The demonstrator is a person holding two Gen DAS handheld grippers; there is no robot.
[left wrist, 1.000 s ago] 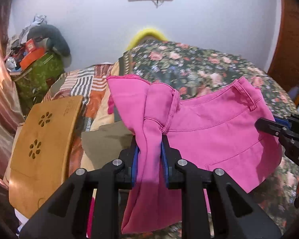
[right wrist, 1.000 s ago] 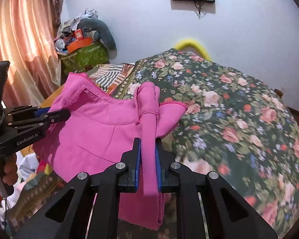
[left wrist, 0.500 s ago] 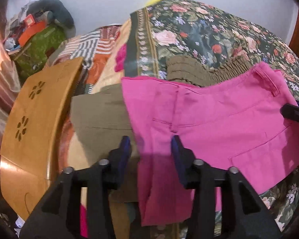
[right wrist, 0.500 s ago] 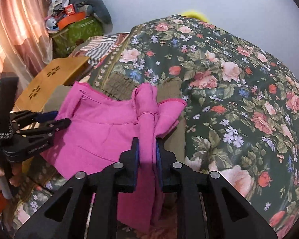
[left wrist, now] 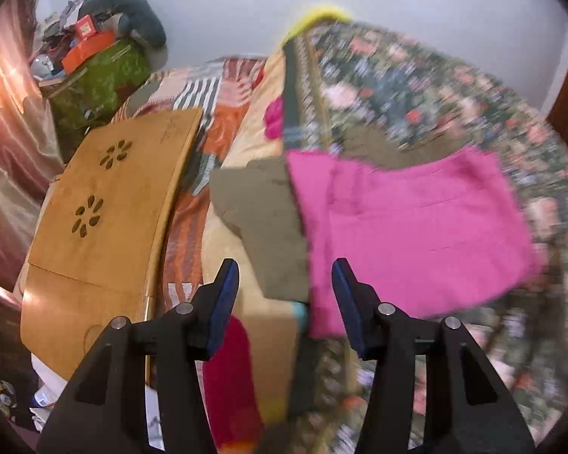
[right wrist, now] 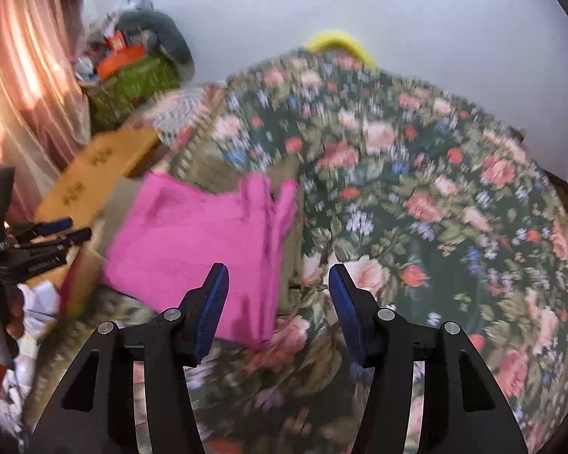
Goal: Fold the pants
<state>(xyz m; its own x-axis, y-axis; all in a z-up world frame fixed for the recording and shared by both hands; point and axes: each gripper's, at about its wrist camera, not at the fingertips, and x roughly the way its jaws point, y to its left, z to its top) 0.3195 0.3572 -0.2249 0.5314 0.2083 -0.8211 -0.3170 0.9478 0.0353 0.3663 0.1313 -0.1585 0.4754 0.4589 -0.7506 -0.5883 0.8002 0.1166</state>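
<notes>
Two grippers face a bed, and neither holds anything. At the far left of the left wrist view a pink curtain point(left wrist: 3, 121) hangs beside a green bag point(left wrist: 102, 83) piled with clutter, and nearer lies a curved wooden board point(left wrist: 106, 219) with flower-shaped cutouts. To its right the left gripper point(left wrist: 285, 302) stands with its fingers point(left wrist: 223, 302) spread apart and released; its jaws have just been opening, and only bedding and the lower left corner of the pink cloth show between them, with no pad pressing on it. An olive-brown garment point(left wrist: 261, 219) lies just left of the pink pants point(left wrist: 416, 227), which rest folded on the floral bedspread point(left wrist: 416, 87), partly over the olive piece. In the right wrist view the left gripper point(right wrist: 62, 232) shows at the left edge, a hand point(right wrist: 3, 314) on its handle, near the left side of the pink pants point(right wrist: 193, 234). Right of that, the right gripper point(right wrist: 278, 302) also has its fingers point(right wrist: 214, 302) parted; its jaws have just been opening, and the bunched right edge of the pants lies loose between and beyond them, untouched. Floral bedspread point(right wrist: 435, 208) fills the rest to the right, blurred, under a pale wall point(right wrist: 454, 30).
</notes>
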